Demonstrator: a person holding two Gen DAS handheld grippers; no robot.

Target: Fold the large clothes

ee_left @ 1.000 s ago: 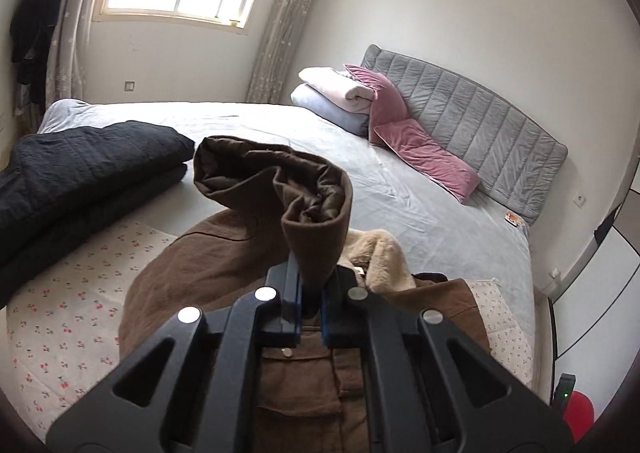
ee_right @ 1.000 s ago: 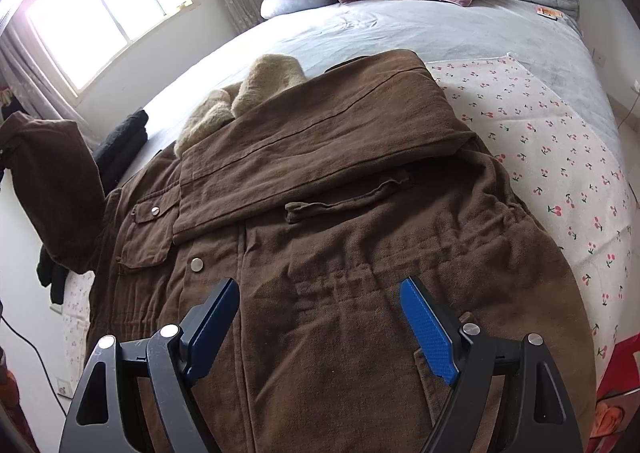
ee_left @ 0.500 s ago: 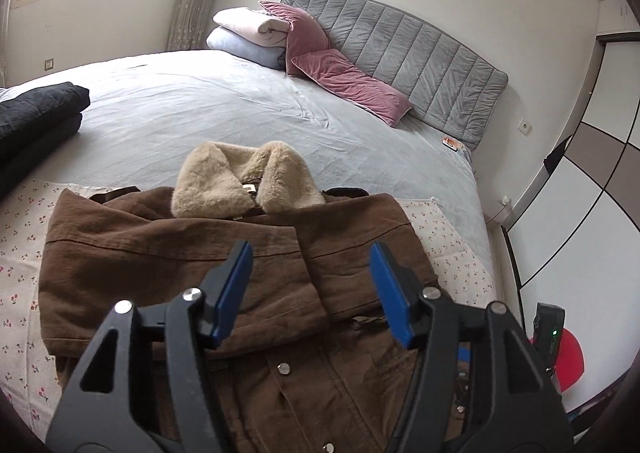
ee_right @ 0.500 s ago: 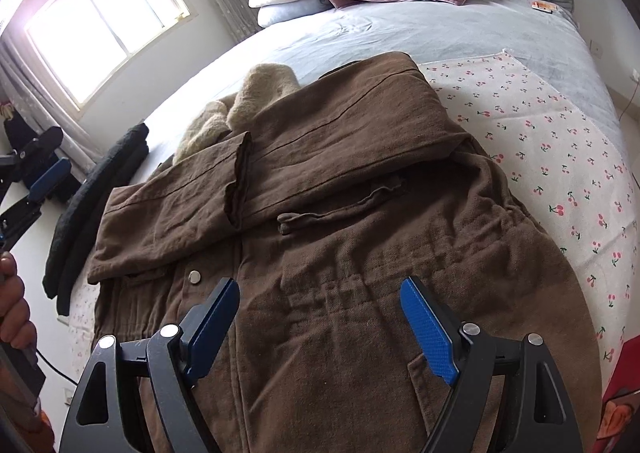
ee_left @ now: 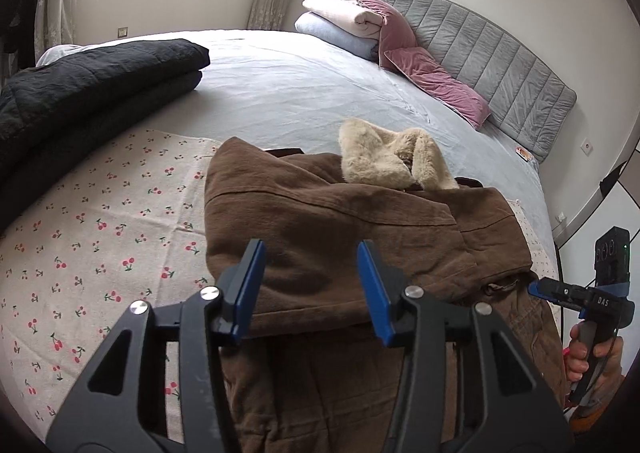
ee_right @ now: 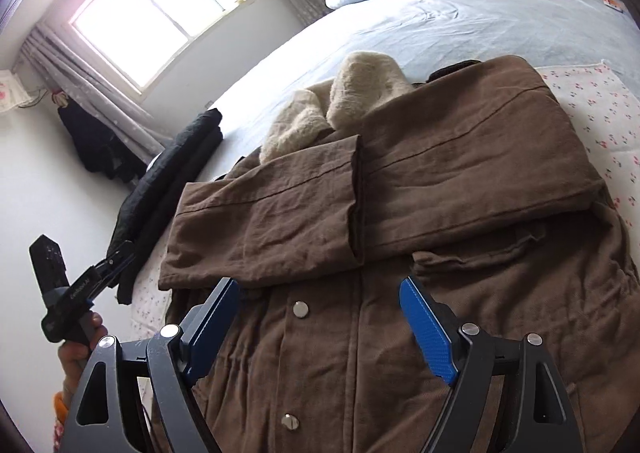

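Both sets of jaws hold nothing. On my left gripper they're closing, nothing between the blue pads, hanging over the left sleeve that lies folded across the chest. My right gripper stands wide apart over the button placket, also clear of cloth.

Task item: brown coat, face up on the cherry-print sheet, which covers the near part of the bed. Right sleeve lies across the chest too, the two cuffs overlapping near the middle. Fleece collar at the far end.

Step, my read: sleeves are in, body fold is next. That likely calls for each gripper to drop to the hem end, out of frame below me, pinch a corner and carry it up toward the collar without dragging the sleeves out.

Further out: folded black garment on the bed's left, grey sheet, pillows against a grey padded headboard, window with curtains.
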